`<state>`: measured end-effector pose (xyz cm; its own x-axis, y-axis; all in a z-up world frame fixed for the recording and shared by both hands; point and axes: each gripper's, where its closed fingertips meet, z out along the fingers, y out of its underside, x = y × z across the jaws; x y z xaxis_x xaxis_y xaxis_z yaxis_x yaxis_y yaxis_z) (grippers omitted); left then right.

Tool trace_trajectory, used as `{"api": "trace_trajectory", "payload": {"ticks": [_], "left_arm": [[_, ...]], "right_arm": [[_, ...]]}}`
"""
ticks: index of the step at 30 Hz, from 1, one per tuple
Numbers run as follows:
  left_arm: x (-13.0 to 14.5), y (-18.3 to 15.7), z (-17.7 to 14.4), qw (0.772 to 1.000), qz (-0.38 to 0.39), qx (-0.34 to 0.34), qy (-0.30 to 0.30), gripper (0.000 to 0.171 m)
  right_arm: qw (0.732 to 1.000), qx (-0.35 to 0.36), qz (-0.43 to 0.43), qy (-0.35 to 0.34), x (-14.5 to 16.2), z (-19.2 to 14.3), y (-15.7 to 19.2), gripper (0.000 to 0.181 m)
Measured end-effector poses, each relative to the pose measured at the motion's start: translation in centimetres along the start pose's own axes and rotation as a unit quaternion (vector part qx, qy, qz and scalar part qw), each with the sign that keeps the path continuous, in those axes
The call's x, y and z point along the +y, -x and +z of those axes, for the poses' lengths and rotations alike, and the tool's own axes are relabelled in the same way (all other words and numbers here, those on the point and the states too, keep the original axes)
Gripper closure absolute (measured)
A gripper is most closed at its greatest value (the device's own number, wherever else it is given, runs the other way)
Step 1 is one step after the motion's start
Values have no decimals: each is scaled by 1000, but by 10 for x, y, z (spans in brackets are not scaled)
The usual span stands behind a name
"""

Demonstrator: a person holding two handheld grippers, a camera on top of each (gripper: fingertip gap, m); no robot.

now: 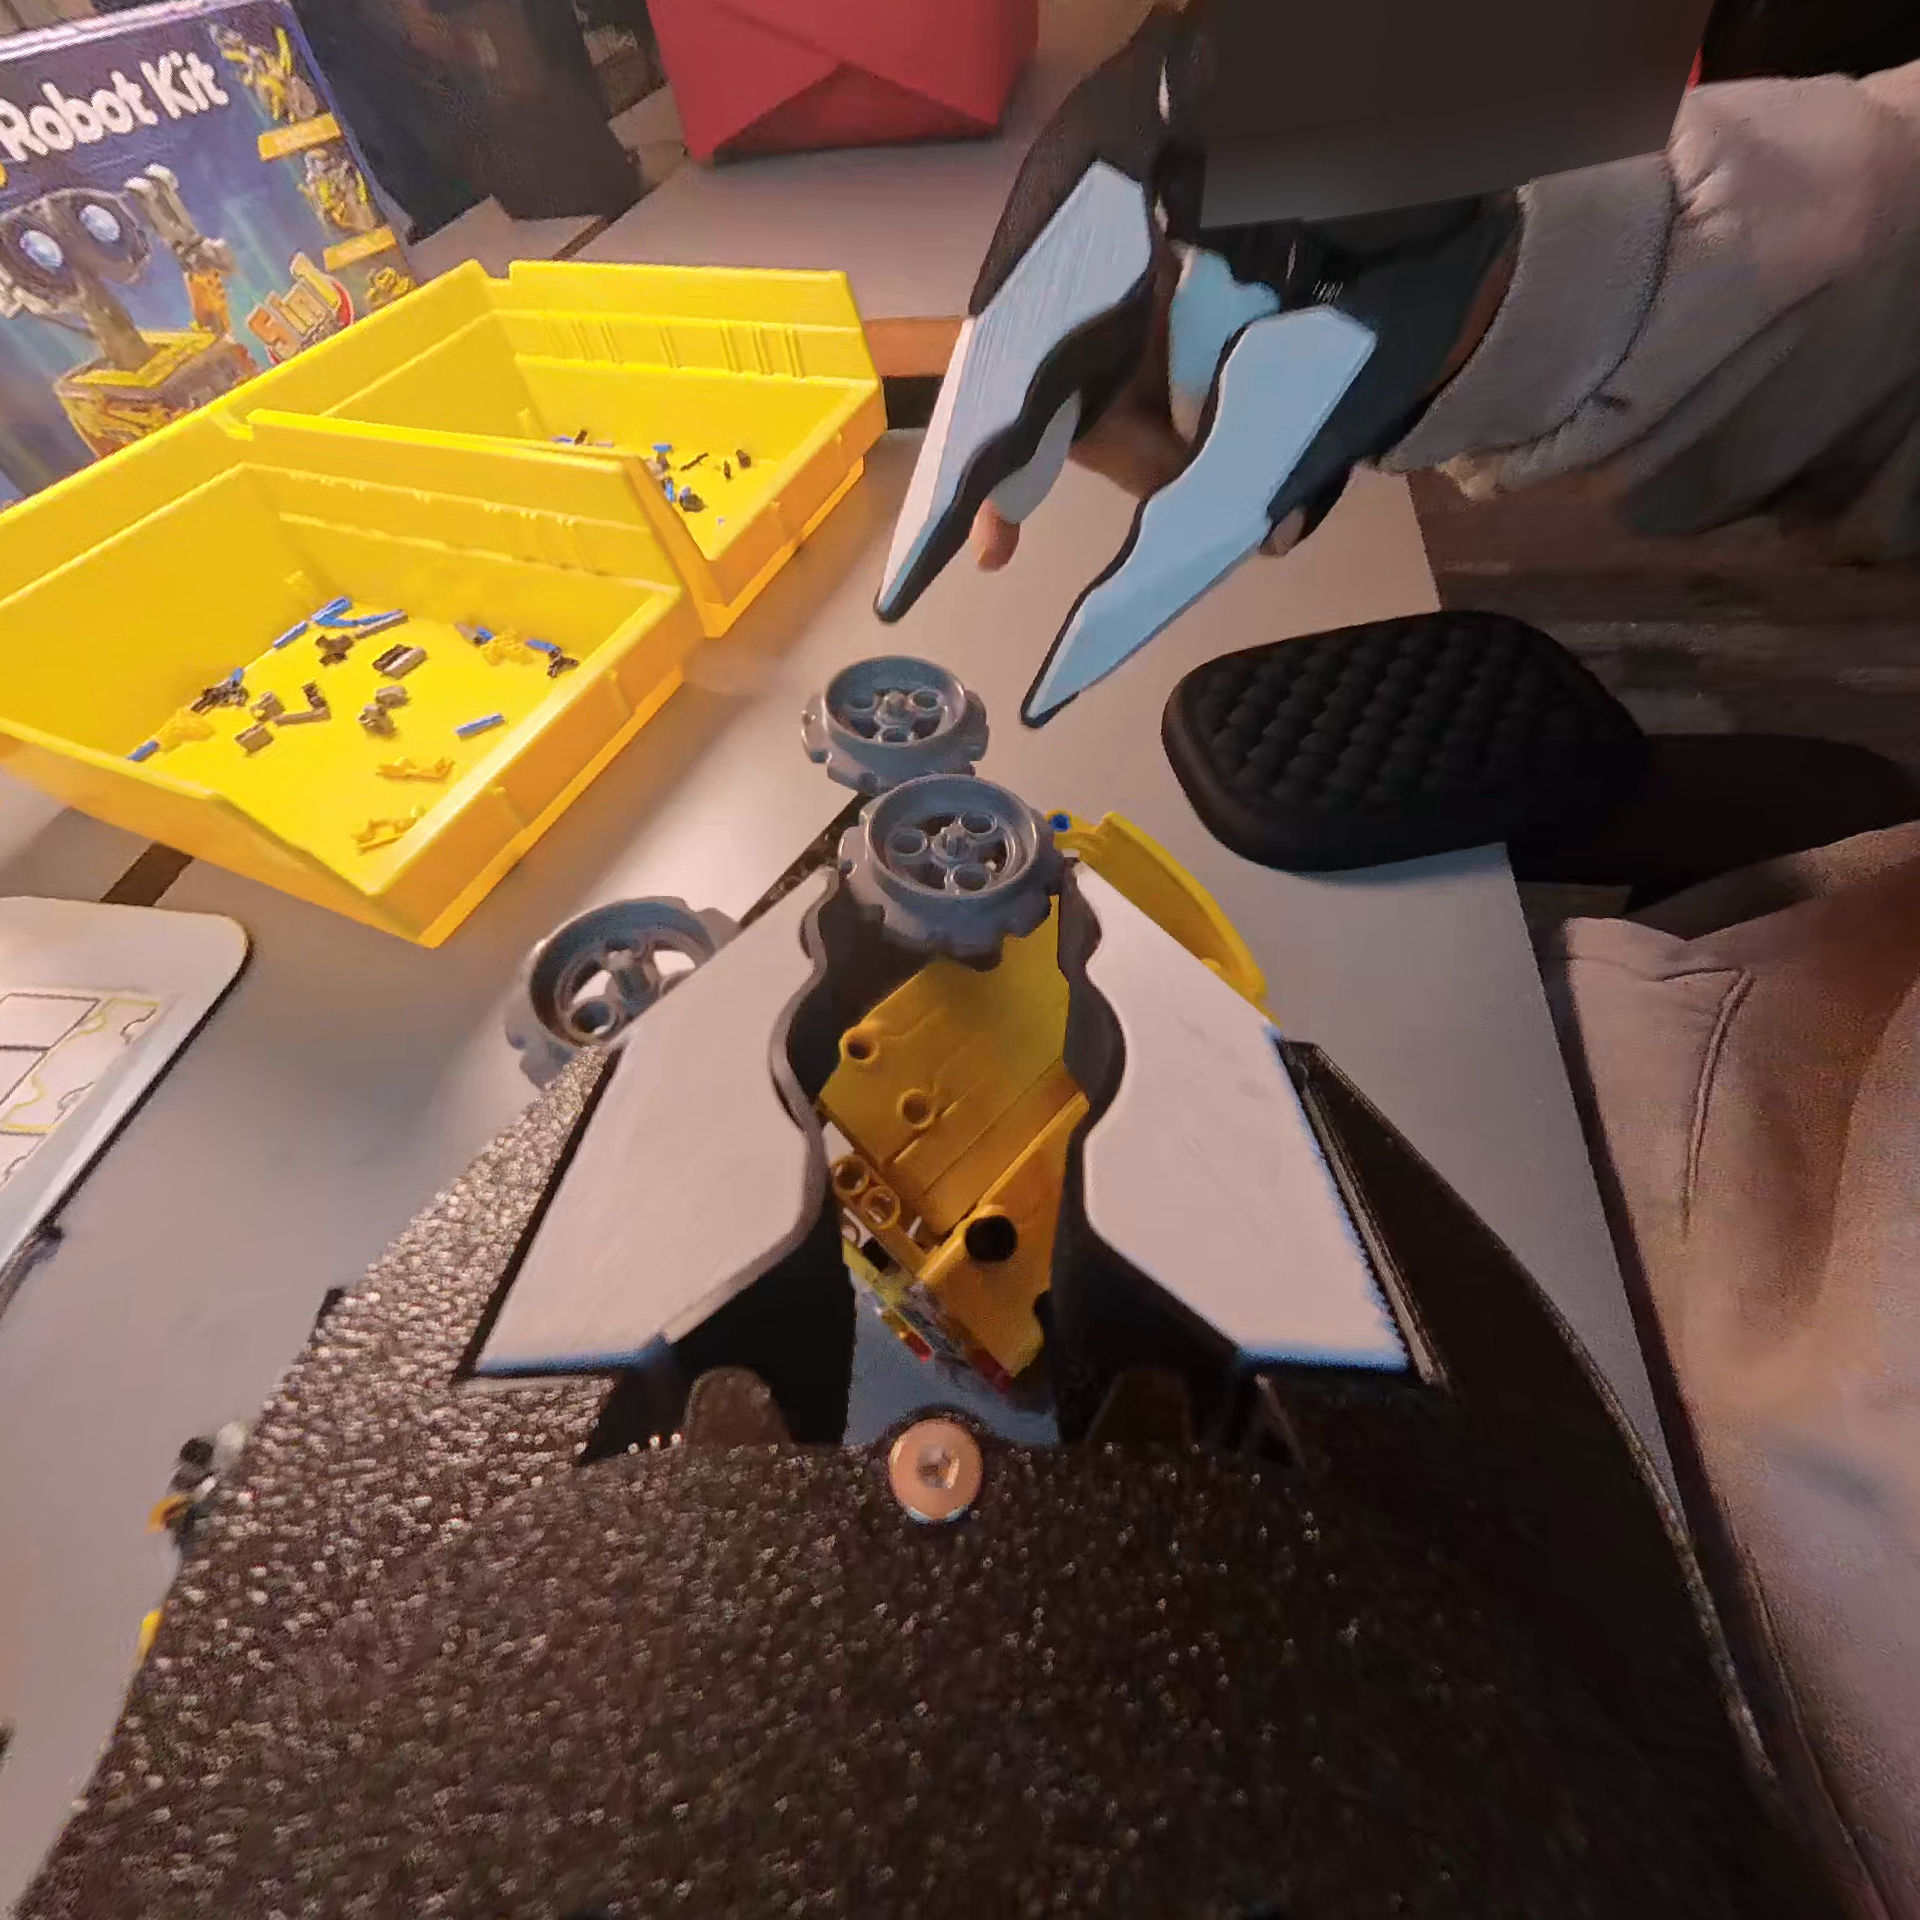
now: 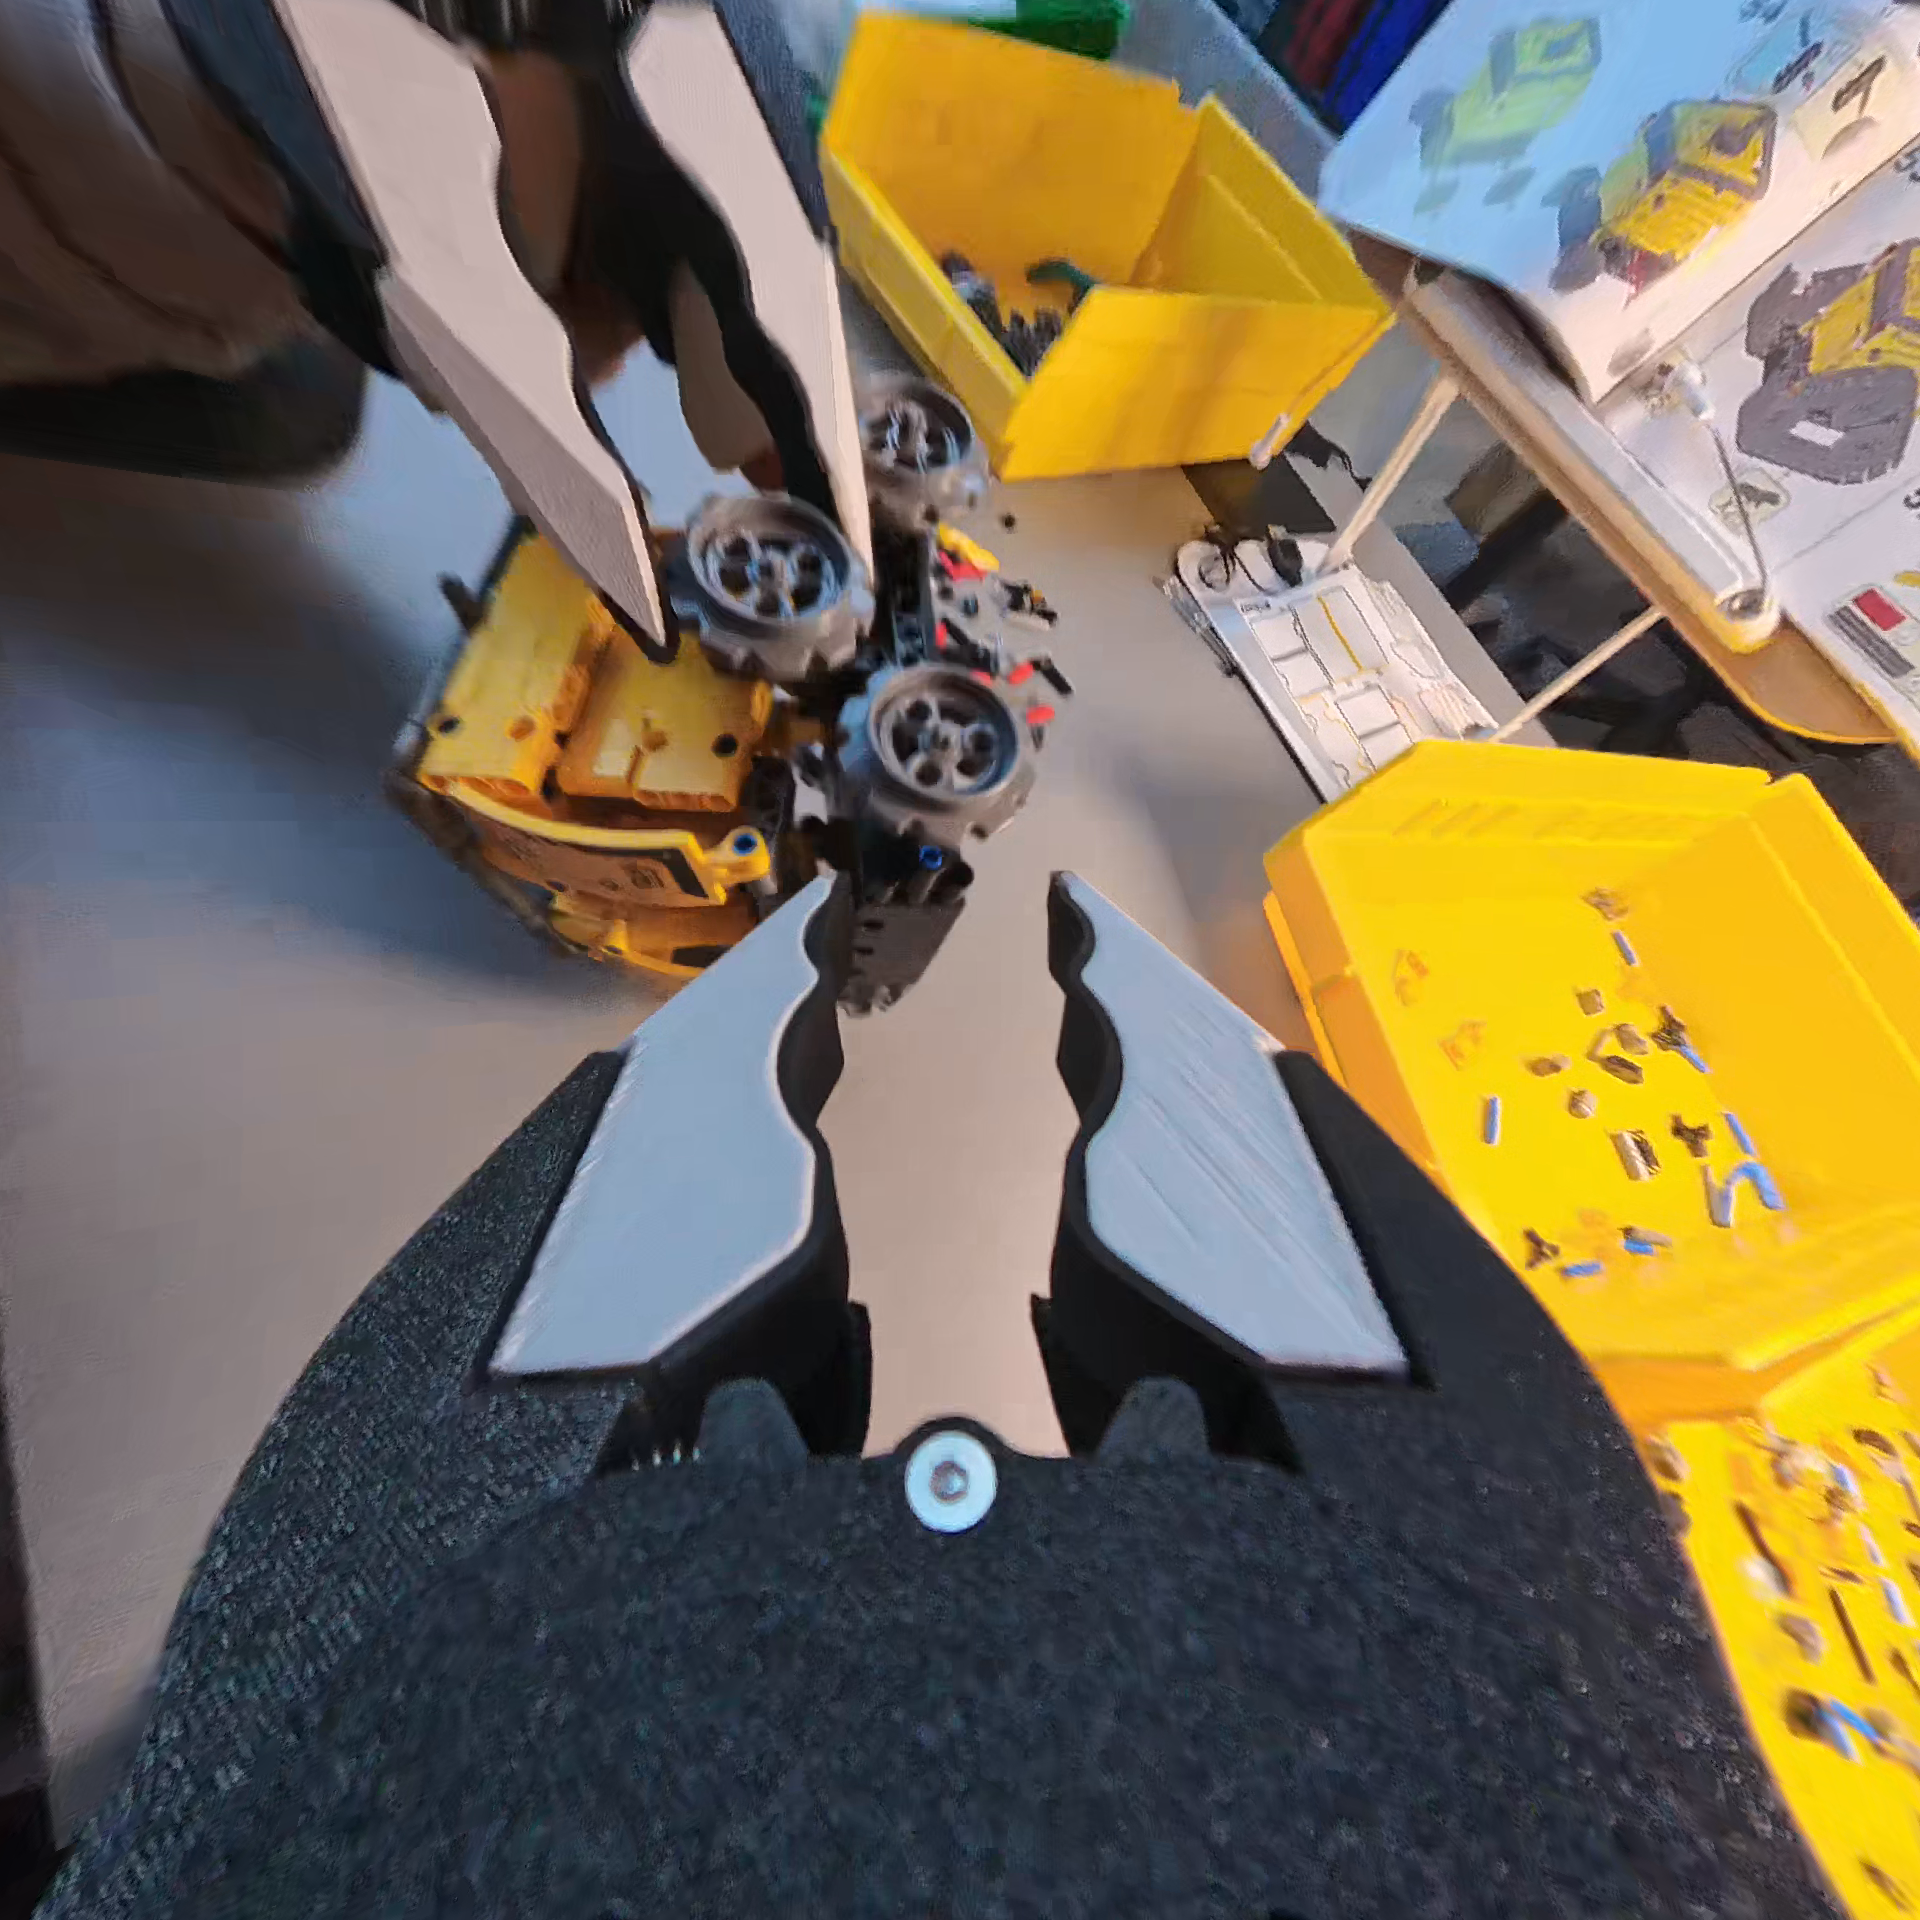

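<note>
A yellow brick-built vehicle model (image 1: 956,1091) with several grey wheels (image 1: 951,862) lies on the grey table. My left gripper (image 1: 956,899) is shut on the model, its fingers on either side of the yellow body and a wheel. In the right wrist view the left gripper (image 2: 758,603) straddles a grey wheel (image 2: 769,582) above the yellow body (image 2: 582,727). My right gripper (image 2: 940,883) is open and empty, its left fingertip beside the model's black end piece (image 2: 894,935). In the left wrist view the right gripper (image 1: 961,665) hovers open just beyond the far wheel (image 1: 894,722).
Yellow bins (image 1: 436,831) (image 2: 1351,862) holding several small parts stand to the left of the left gripper and right of the right one. A third bin (image 2: 1143,395), a kit box (image 1: 156,229), an open instruction booklet (image 2: 1662,208), a white card (image 2: 1340,665), a red box (image 1: 831,73) and a black armrest (image 1: 1403,727) surround the model. One gripper's finger ends stand about 7 cm off the other's. Between my right fingertips and the black armrest (image 1: 1403,727) there is roughly 20 cm.
</note>
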<state>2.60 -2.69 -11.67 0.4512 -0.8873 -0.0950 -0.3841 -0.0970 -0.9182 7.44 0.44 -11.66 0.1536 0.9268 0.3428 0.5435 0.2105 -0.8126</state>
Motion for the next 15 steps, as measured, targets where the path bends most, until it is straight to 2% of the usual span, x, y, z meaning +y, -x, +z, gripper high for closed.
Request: {"api": "trace_trajectory", "payload": {"ticks": [3,5,9,12,15], "left_arm": [[6,-2,-10,999,-9,6,38,132],[9,-7,-14,998,-19,30,58,132],[4,-26,-17,991,-49,105,63,131],[5,-35,-15,988,-47,128,75,132],[14,-39,-11,987,-57,137,69,132]], "right_arm": [[996,-48,35,-69,-39,-7,14,146],[992,-87,11,-91,-60,-8,35,146],[987,-112,-114,2,-53,16,59,134],[975,-188,-108,46,-49,25,74,139],[961,-232,-121,86,-40,28,78,140]]}}
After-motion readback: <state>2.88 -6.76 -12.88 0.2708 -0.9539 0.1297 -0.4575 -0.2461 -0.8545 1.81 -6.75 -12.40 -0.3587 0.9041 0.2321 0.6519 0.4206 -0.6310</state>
